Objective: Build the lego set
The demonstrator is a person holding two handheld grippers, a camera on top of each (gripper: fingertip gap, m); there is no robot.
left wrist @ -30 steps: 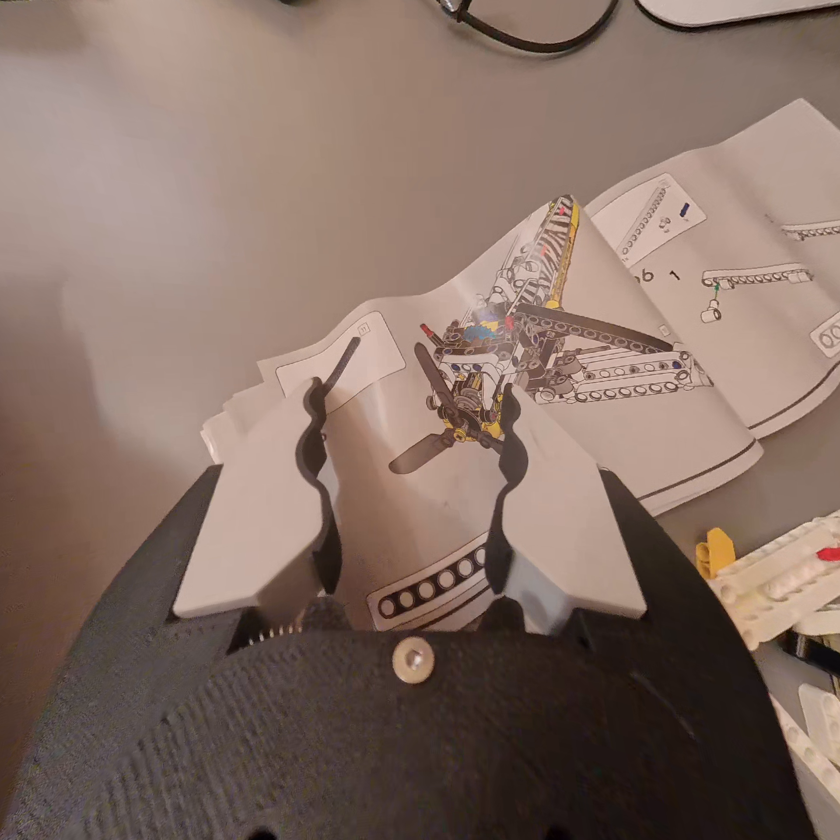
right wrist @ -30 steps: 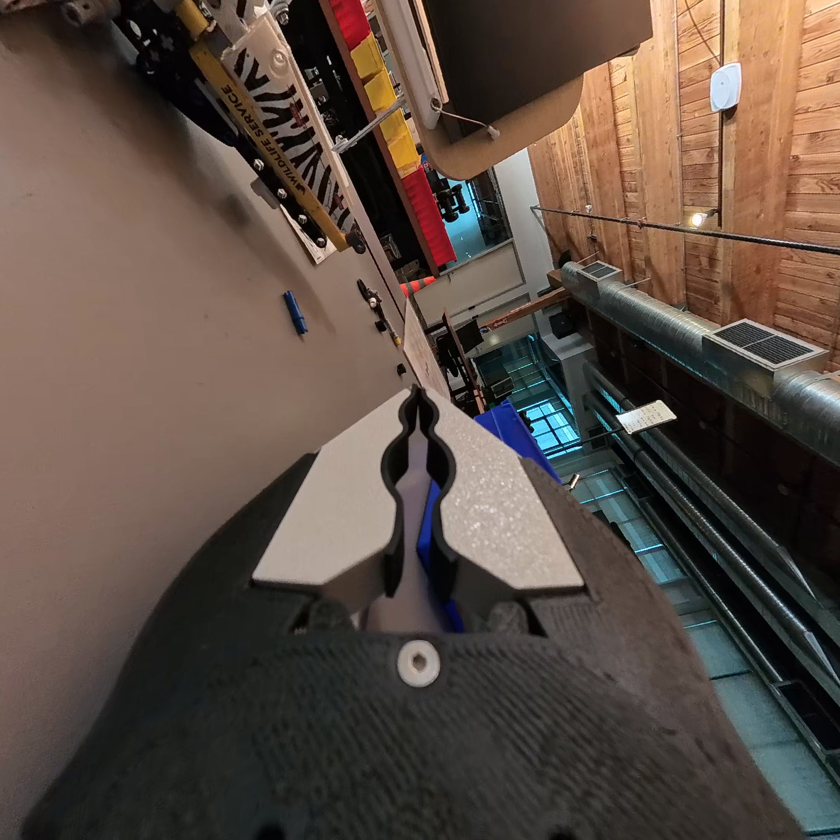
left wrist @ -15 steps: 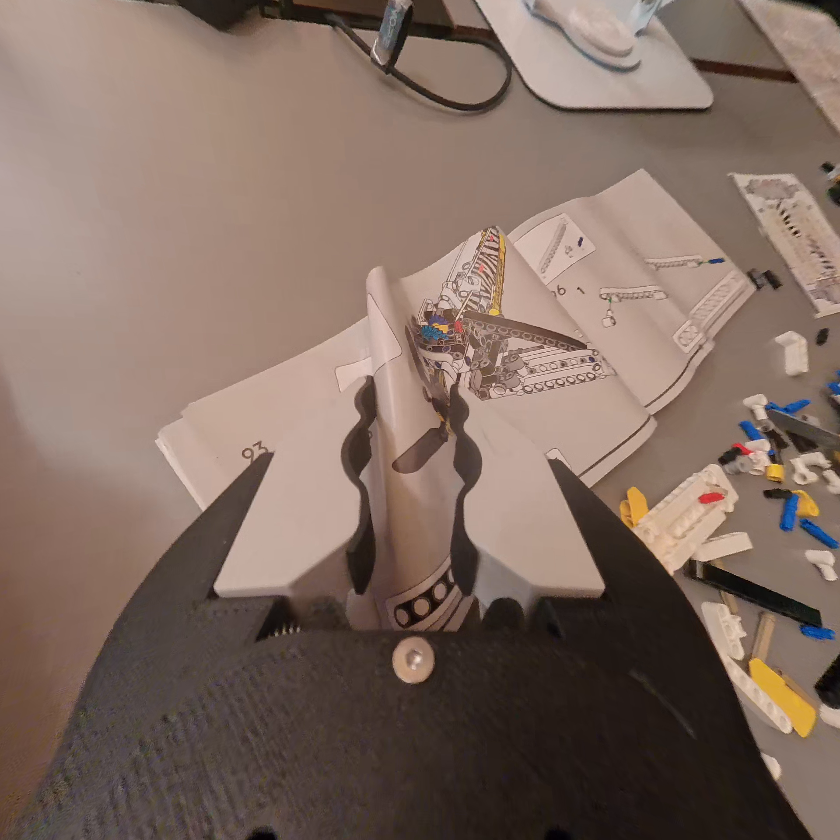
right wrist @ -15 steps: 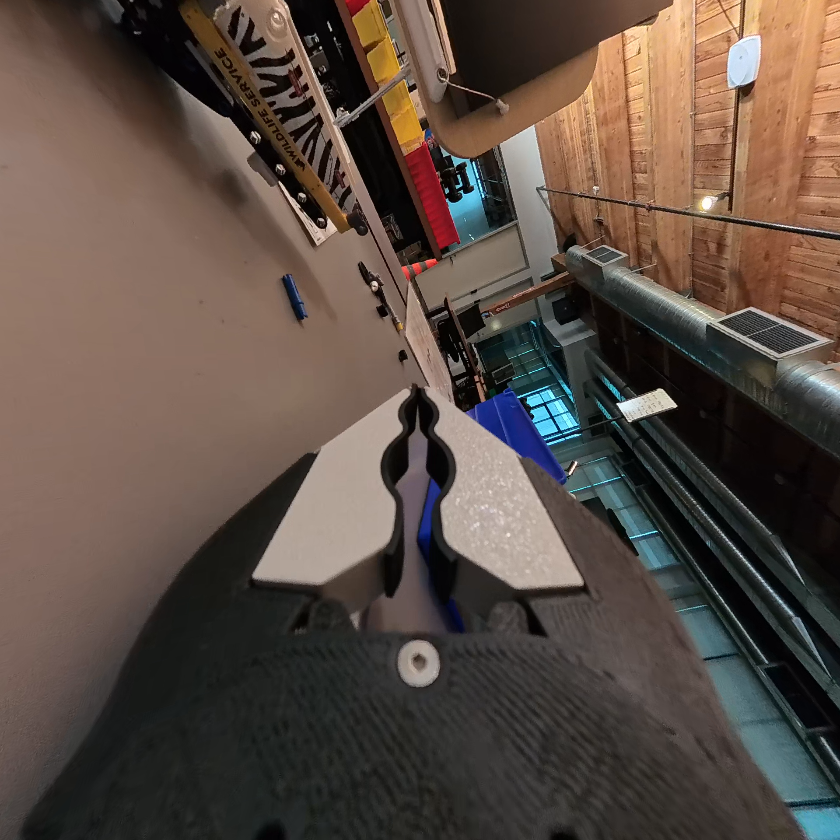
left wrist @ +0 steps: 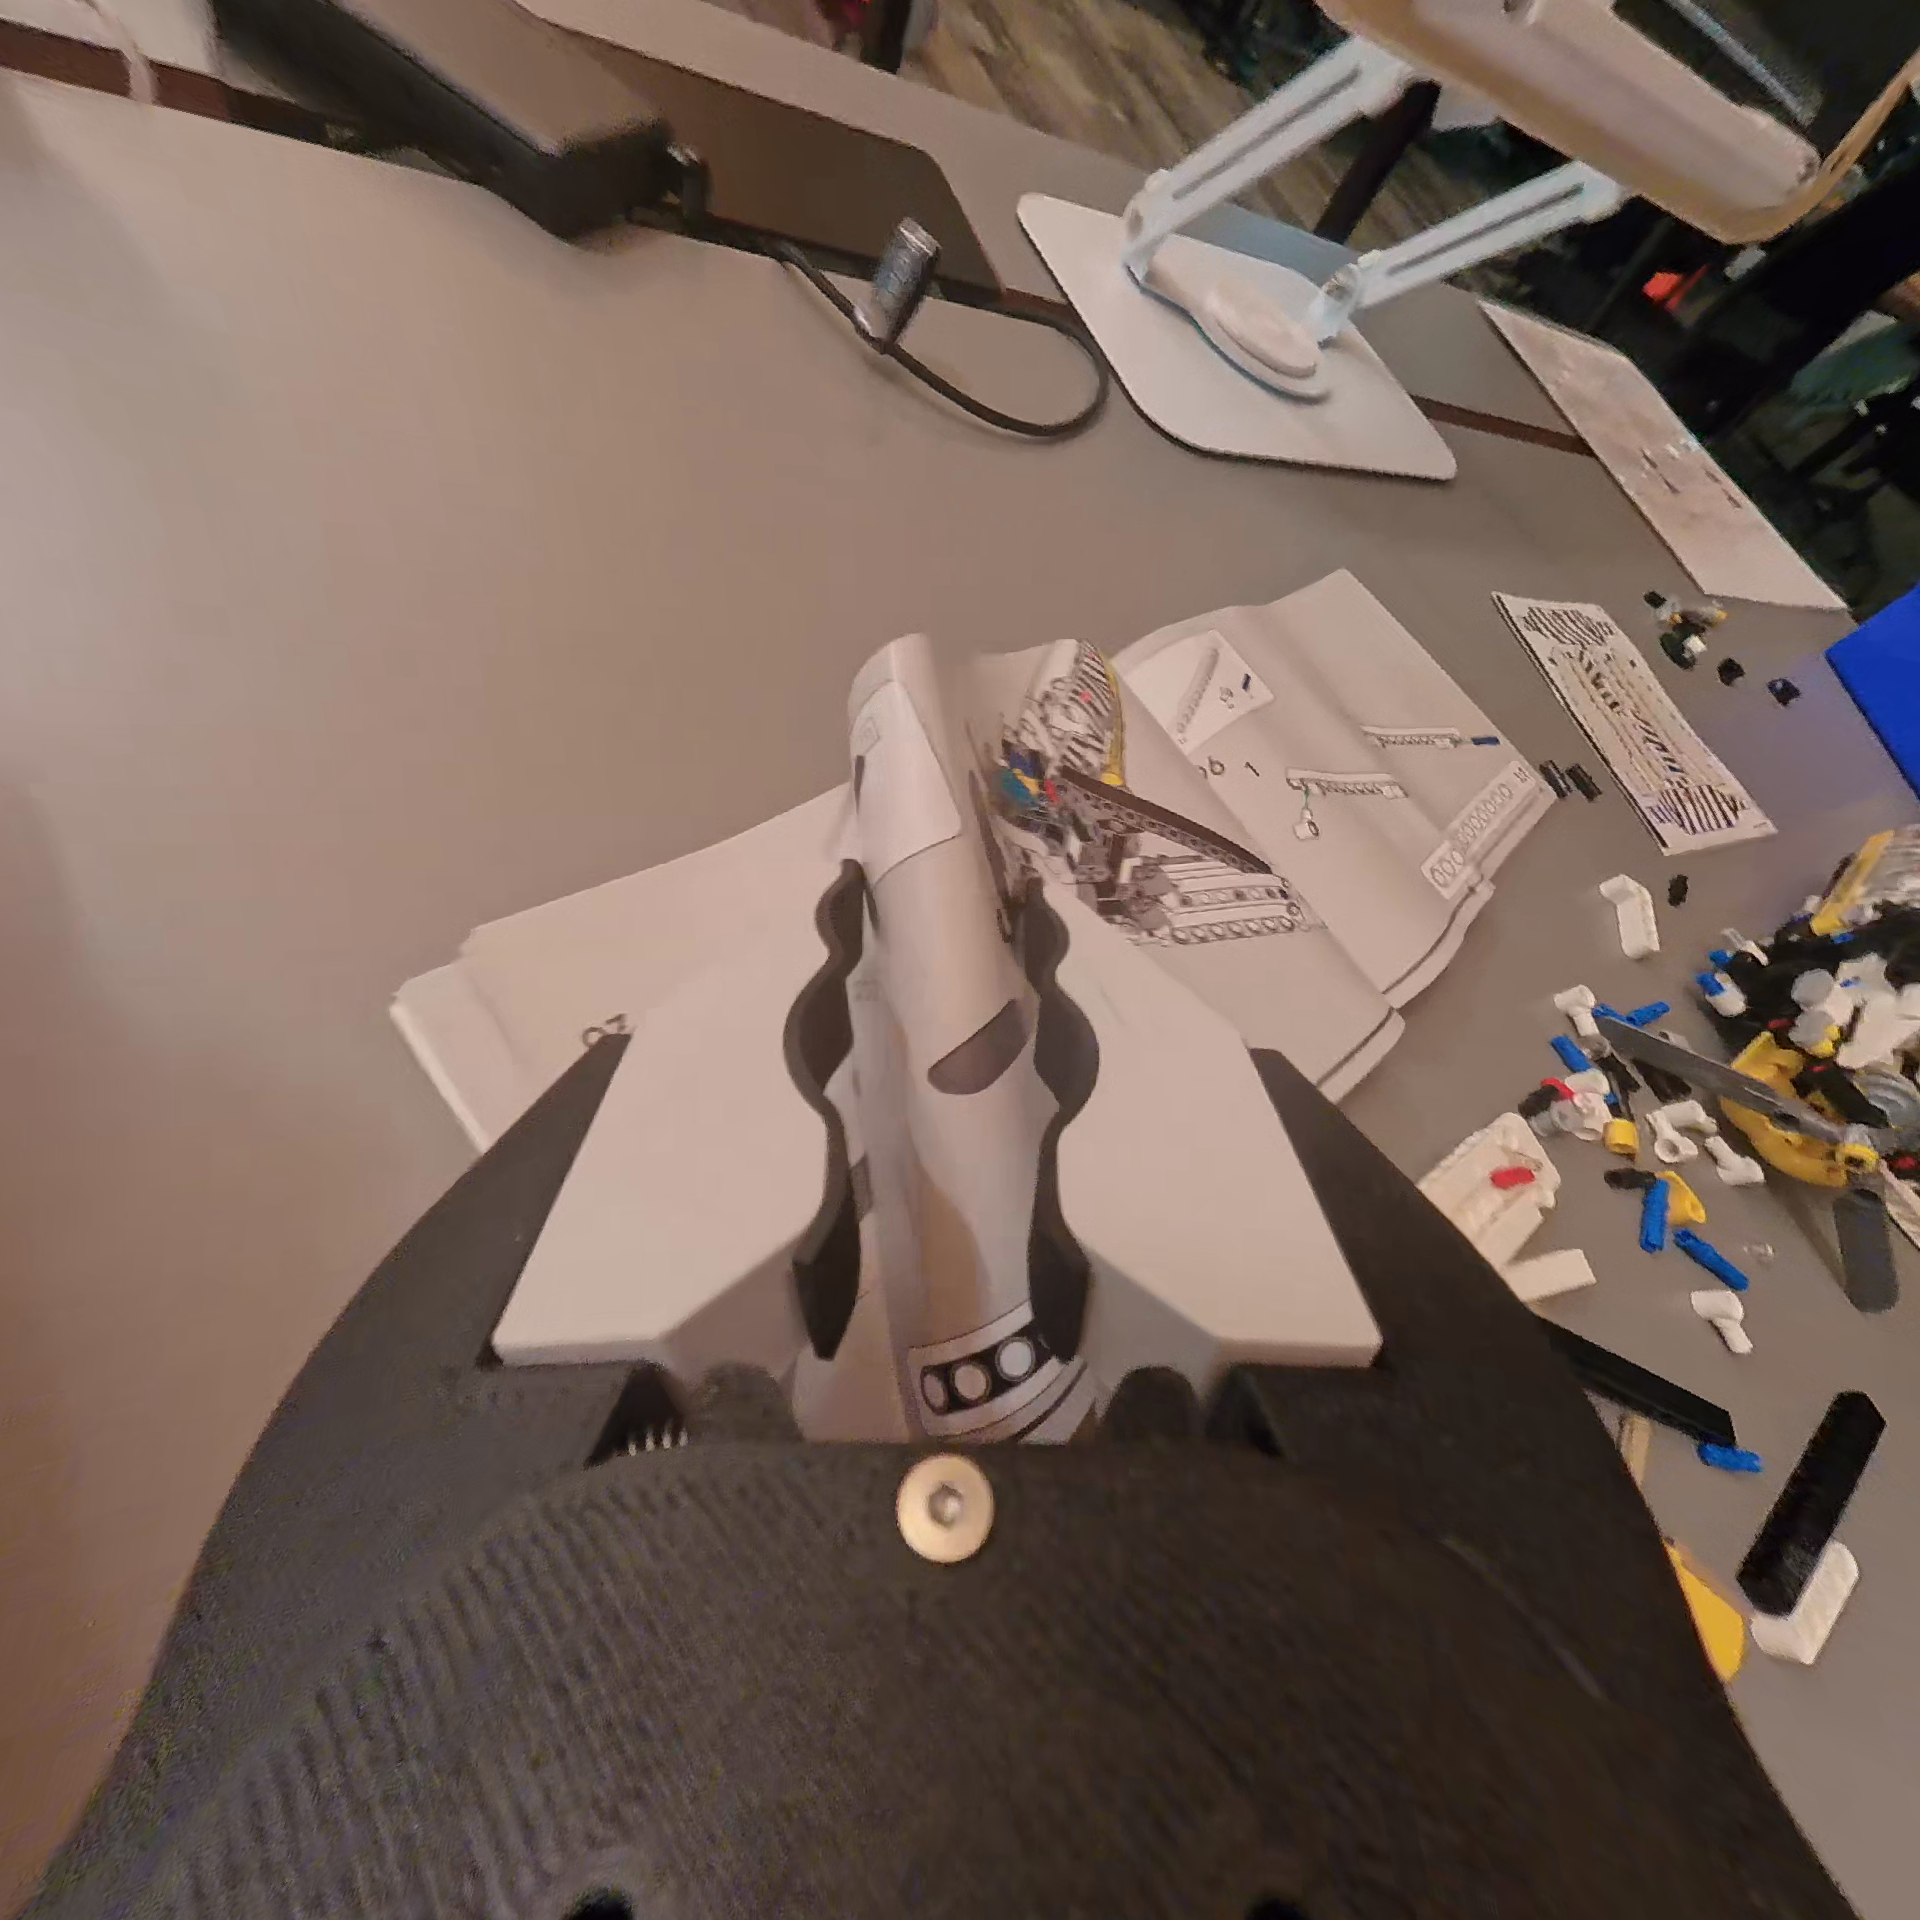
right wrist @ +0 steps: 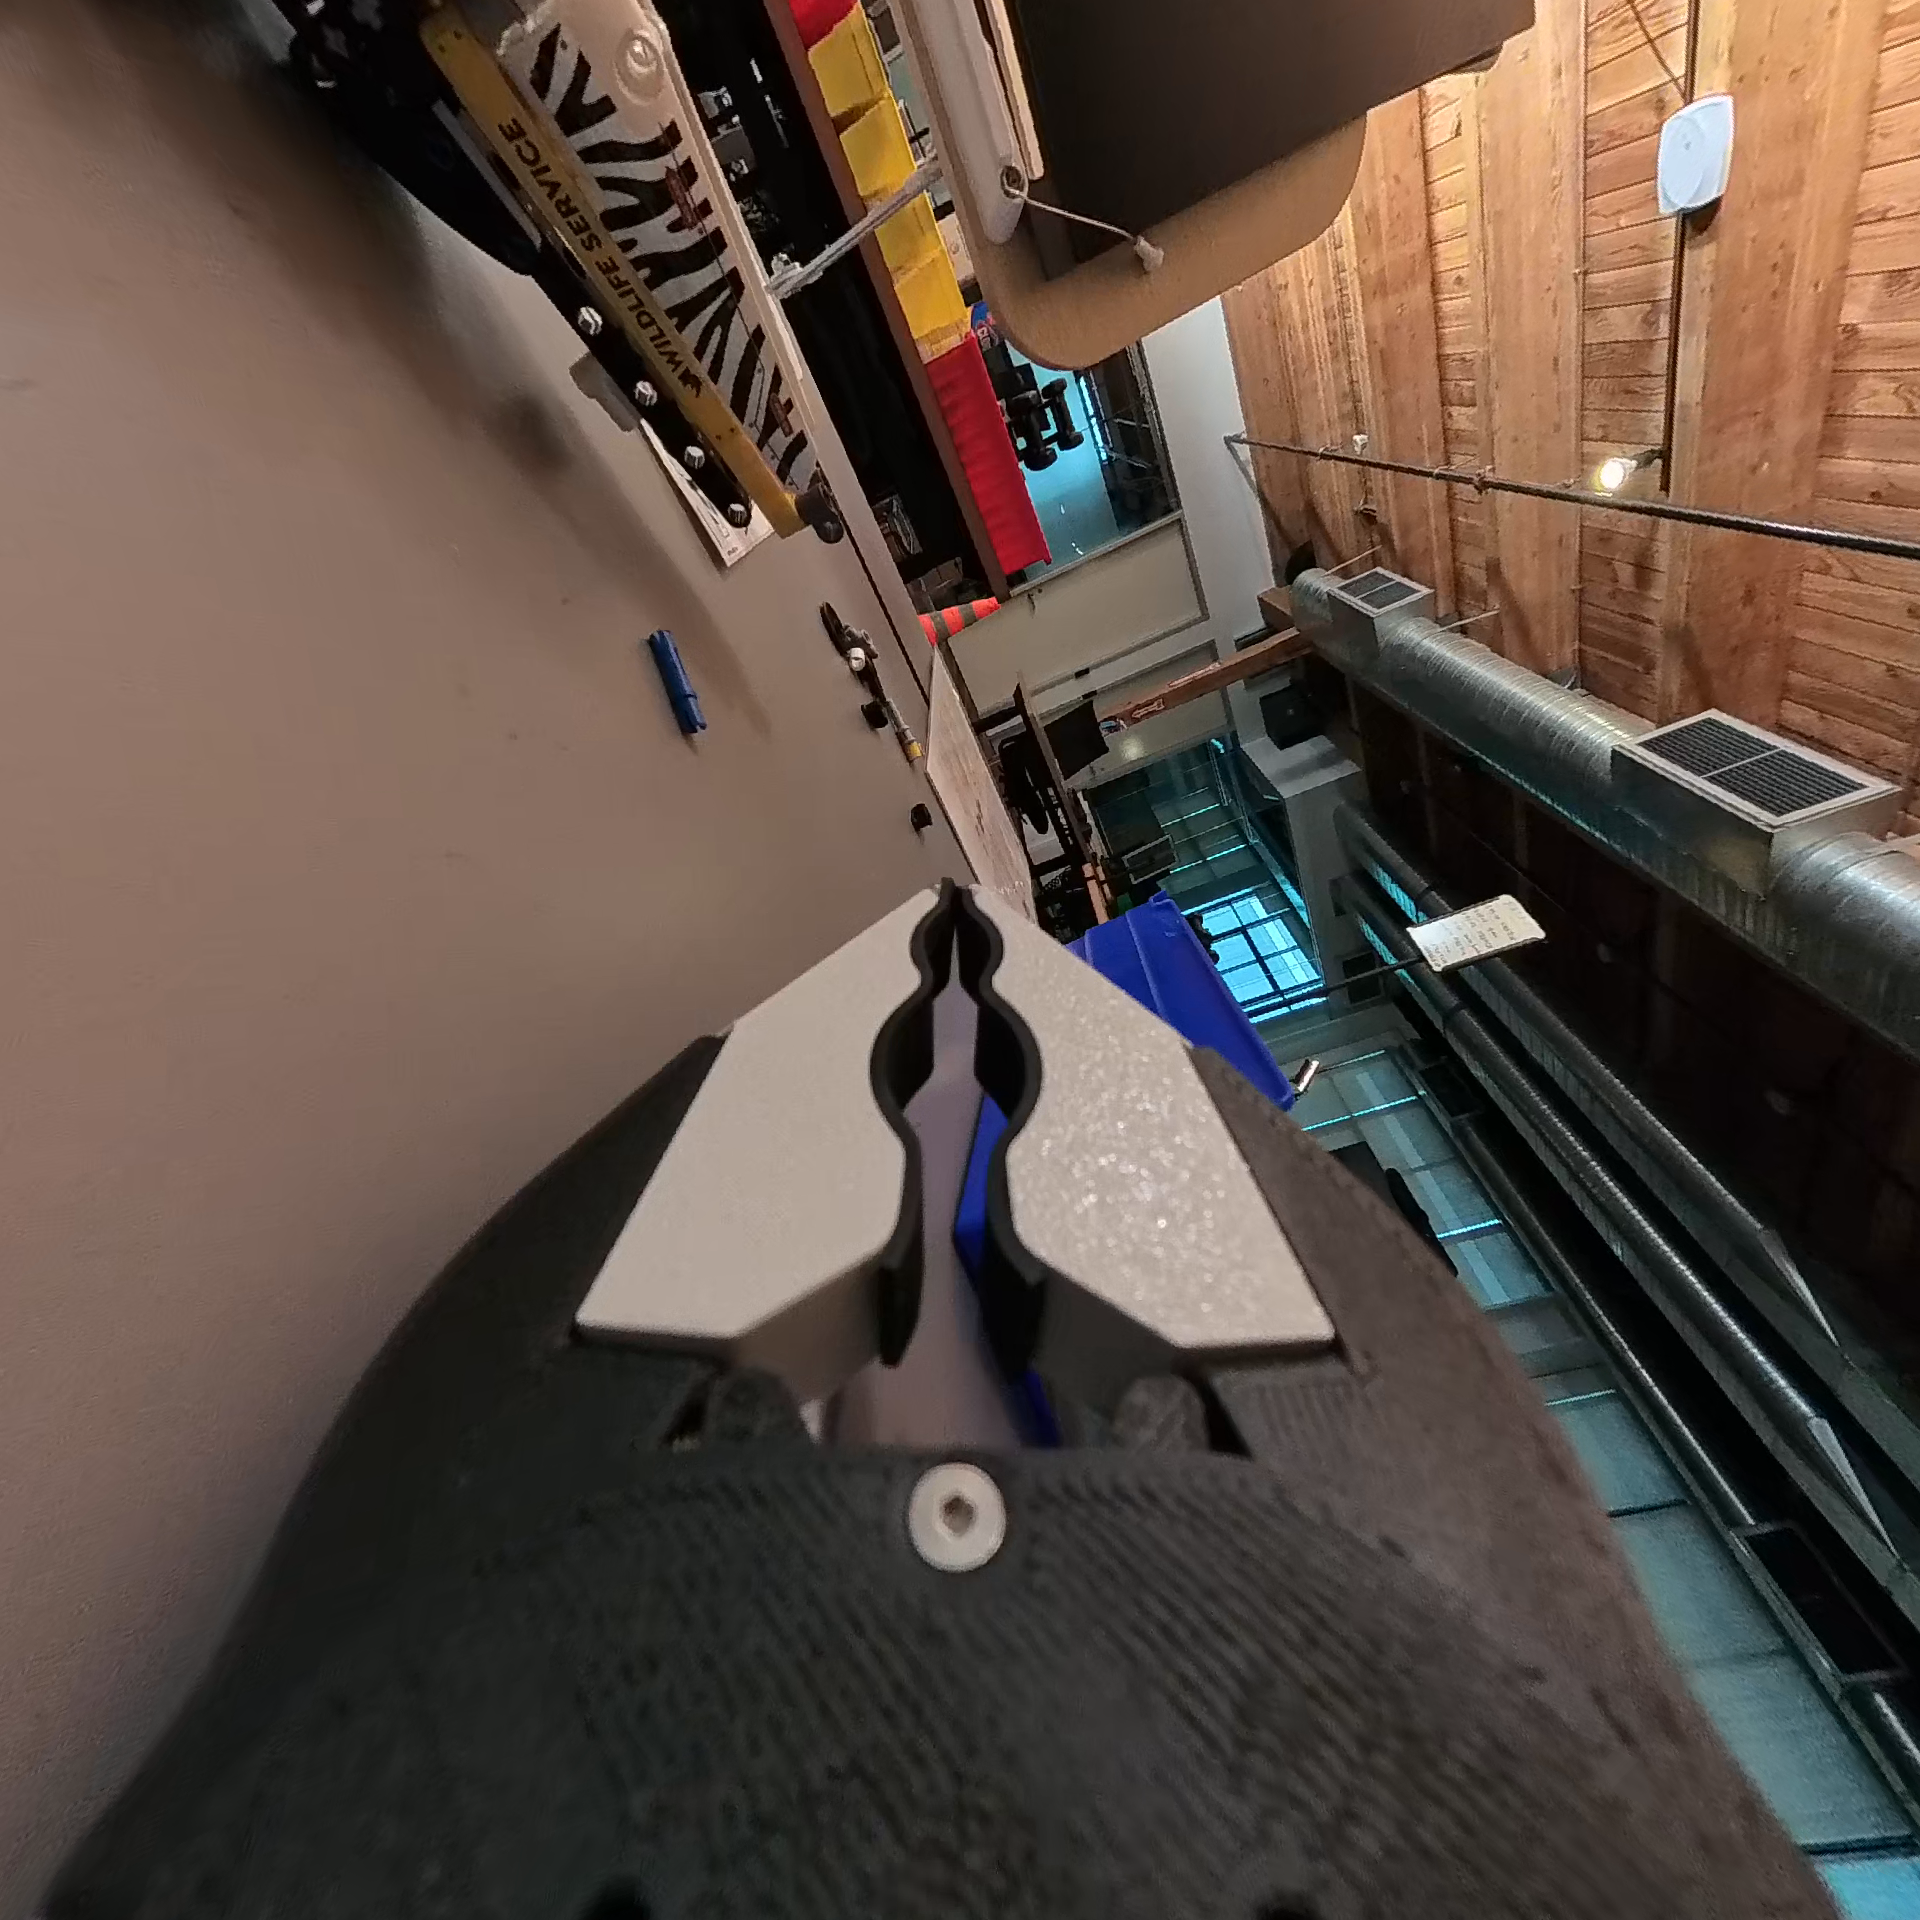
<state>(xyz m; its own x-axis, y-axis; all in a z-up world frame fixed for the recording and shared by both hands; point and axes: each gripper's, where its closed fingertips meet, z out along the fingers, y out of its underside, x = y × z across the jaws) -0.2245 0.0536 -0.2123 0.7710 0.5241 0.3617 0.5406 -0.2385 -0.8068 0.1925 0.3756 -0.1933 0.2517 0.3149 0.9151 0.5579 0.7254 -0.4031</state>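
Left claw [left wrist: 940, 914] pinching manual page [left wrist: 935, 935]

Left gripper [left wrist: 940, 894] closed on lifted page [left wrist: 935, 1018] of instruction booklet [left wrist: 1247, 935], page raised and curled between fingers. Booklet open on grey table [left wrist: 416, 520]. Loose lego pieces [left wrist: 1662, 1174] scattered to right. Sticker sheet [left wrist: 1621, 717] beyond booklet. Black cable [left wrist: 997, 405] farther back.

A grey bench [left wrist: 436, 540] carries an open instruction booklet [left wrist: 1226, 883] at its centre. At three o'clock of it lie loose bricks [left wrist: 1652, 1164] and a half-built yellow and black model [left wrist: 1829, 1039]. At one o'clock sit a sticker sheet [left wrist: 1621, 717] and a white stand base [left wrist: 1236, 332]; a black cable [left wrist: 997, 395] curls at twelve.
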